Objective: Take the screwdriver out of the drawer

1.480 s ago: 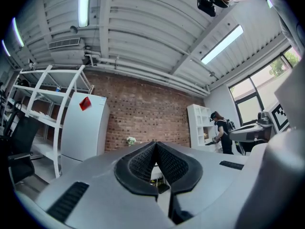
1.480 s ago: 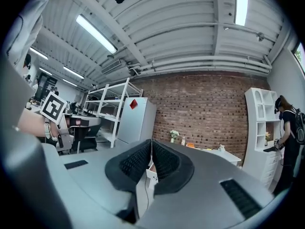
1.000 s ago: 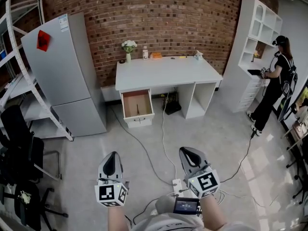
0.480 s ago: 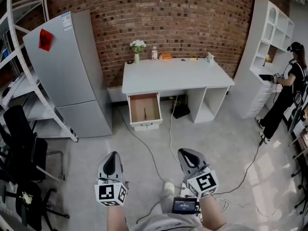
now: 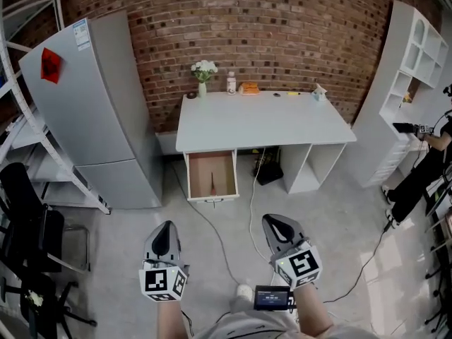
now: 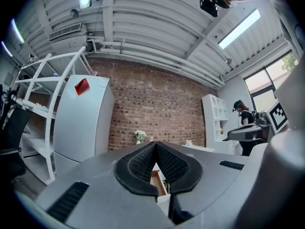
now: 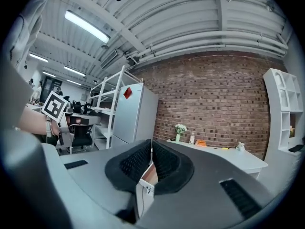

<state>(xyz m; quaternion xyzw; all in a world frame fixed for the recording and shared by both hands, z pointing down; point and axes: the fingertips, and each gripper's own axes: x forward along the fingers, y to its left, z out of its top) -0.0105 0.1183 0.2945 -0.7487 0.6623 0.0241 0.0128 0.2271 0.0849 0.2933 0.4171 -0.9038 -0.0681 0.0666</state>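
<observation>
Though well apart from drawer [image 5: 211, 176], holding left hand-held gripper [image 5: 164, 229] and right hand-held gripper [image 5: 275, 224] closed, empty. Noted screwdriver [image 5: 214, 186] lying in open drawer under surface [image 5: 261, 122], ahead between both, slightly nearer left; long axis front-to-back.

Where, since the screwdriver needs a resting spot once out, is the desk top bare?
The desk top is bare across its middle and front edge, above the open drawer. It is crowded only along the back by the brick wall: flower vase, bottle, orange object, and a small white item near the right corner.
</observation>
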